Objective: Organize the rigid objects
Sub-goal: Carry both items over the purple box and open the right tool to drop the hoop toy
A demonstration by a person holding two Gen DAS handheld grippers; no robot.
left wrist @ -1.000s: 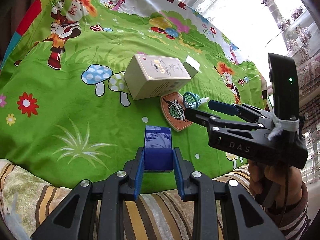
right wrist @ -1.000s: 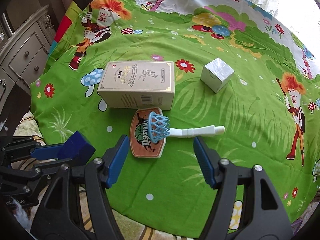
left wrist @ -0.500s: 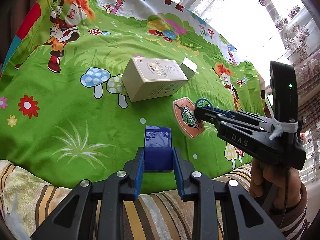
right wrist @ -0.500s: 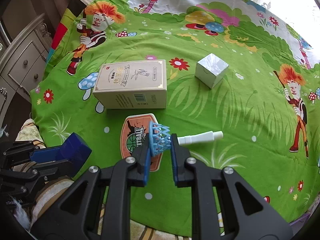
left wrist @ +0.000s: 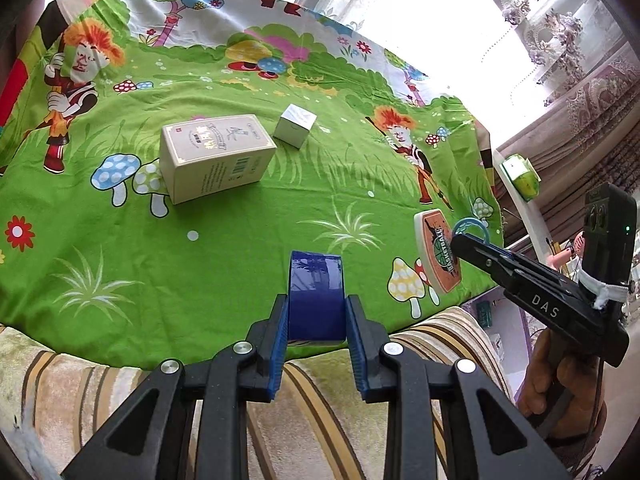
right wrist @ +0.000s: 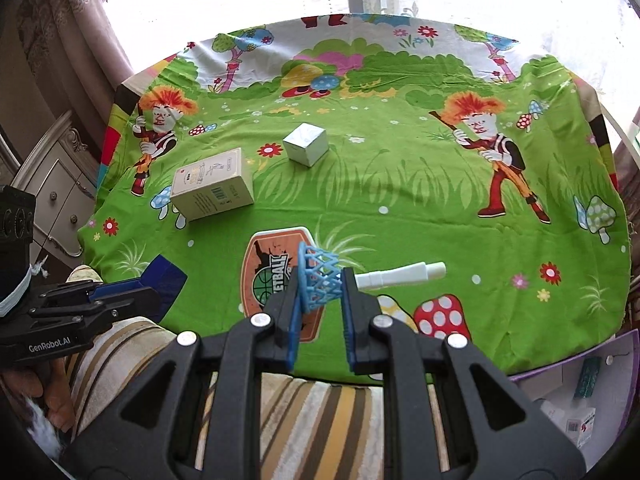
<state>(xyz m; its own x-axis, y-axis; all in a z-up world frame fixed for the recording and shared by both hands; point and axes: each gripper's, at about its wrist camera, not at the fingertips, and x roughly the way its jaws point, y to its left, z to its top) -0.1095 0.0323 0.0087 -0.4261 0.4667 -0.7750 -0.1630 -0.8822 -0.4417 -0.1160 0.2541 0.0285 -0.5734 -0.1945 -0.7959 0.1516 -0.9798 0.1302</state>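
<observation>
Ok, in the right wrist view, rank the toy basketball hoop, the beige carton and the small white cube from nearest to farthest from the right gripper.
1. Toy basketball hoop: in the right gripper.
2. Beige carton: ahead, left.
3. Small white cube: farthest, ahead, centre.

Beige box (left wrist: 218,156) lettering too small to read, backboard (right wrist: 276,276) lower edge hidden behind right gripper (right wrist: 320,312), blue block's (left wrist: 316,296) base hidden between fingers (left wrist: 280,328).

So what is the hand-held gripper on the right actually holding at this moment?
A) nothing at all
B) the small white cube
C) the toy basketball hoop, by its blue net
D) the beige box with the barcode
C: the right hand-held gripper is shut on the blue net of the toy basketball hoop, while the white cube and the beige box lie untouched on the green cloth.
</observation>
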